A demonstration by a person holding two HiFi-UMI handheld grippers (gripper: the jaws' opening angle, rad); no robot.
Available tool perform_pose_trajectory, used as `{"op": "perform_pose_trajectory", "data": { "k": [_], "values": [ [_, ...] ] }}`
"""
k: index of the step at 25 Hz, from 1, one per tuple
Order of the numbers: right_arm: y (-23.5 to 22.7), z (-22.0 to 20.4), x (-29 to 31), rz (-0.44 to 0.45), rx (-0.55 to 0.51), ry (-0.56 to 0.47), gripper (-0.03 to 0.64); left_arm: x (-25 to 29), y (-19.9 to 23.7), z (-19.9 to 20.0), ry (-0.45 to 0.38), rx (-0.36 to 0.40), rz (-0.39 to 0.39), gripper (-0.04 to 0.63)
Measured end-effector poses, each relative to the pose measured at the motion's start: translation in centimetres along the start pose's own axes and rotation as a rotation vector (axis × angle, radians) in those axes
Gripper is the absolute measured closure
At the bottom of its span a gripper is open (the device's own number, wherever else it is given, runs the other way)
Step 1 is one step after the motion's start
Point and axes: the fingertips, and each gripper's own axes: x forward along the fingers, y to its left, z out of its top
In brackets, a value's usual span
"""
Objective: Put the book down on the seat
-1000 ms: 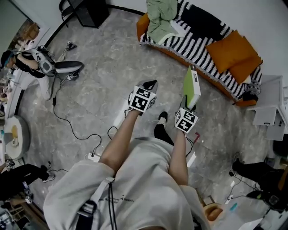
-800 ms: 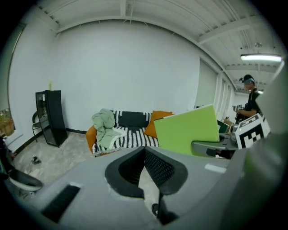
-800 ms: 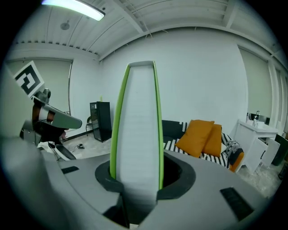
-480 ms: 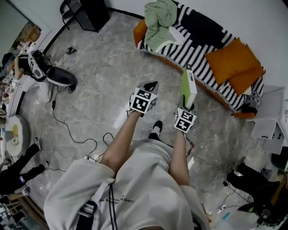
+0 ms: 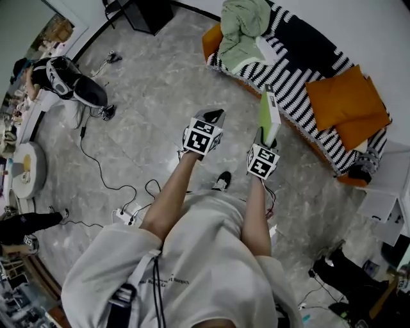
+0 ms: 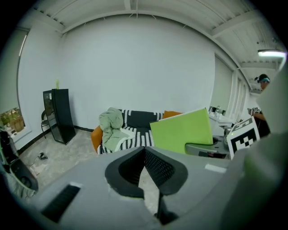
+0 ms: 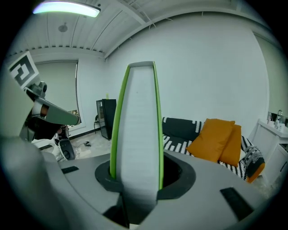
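Observation:
A green-covered book [image 5: 268, 115] stands upright, page edges toward me, with my right gripper [image 5: 269, 136] shut on its lower end [image 7: 137, 130]. It hangs over the floor just short of the sofa [image 5: 291, 80], which has a black-and-white striped cover. My left gripper [image 5: 213, 118] is beside it to the left, shut and empty, its pads [image 6: 155, 164] meeting at the tip. In the left gripper view the book's green cover [image 6: 182, 132] shows in front of the sofa [image 6: 135, 132].
On the sofa lie a crumpled pale green cloth [image 5: 246, 25] at its left end and two orange cushions [image 5: 346, 102] at its right. Cables and a power strip [image 5: 125, 214] cross the floor on the left. A black cabinet [image 5: 150, 9] stands by the back wall and a white table [image 5: 384, 198] to the right.
The book stays upright in the right gripper. The sofa has slid right and slightly closer in the head view. A person's legs at the lower left have shifted.

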Motion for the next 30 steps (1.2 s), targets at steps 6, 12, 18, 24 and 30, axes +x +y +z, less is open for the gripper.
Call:
{"op": "perform_pose_trajectory", "data": {
  "k": [6, 12, 18, 24, 30],
  "values": [
    [0.4, 0.1, 1.5, 0.041, -0.029, 0.006, 0.482, 0.6, 0.6, -0.5, 0.012, -0.013, 0.029, 0.586],
    [-1.5, -0.4, 1.4, 0.008, 0.012, 0.016, 0.482, 1.9, -1.0, 0.7, 0.012, 0.015, 0.009, 0.588],
    [-3.0, -1.1, 1.7, -0.017, 0.007, 0.039, 0.482, 4.2, -2.1, 1.7, 0.014, -0.001, -0.036, 0.586],
    [-5.5, -0.6, 3.1, -0.067, 0.041, 0.054, 0.481, 8.2, -4.1, 4.2, 0.013, 0.065, -0.120, 0.588],
    [-8.9, 2.1, 5.4, -0.091, 0.059, 0.007, 0.482, 12.5, -4.5, 7.9, -0.021, 0.034, -0.146, 0.588]
  ]
}}
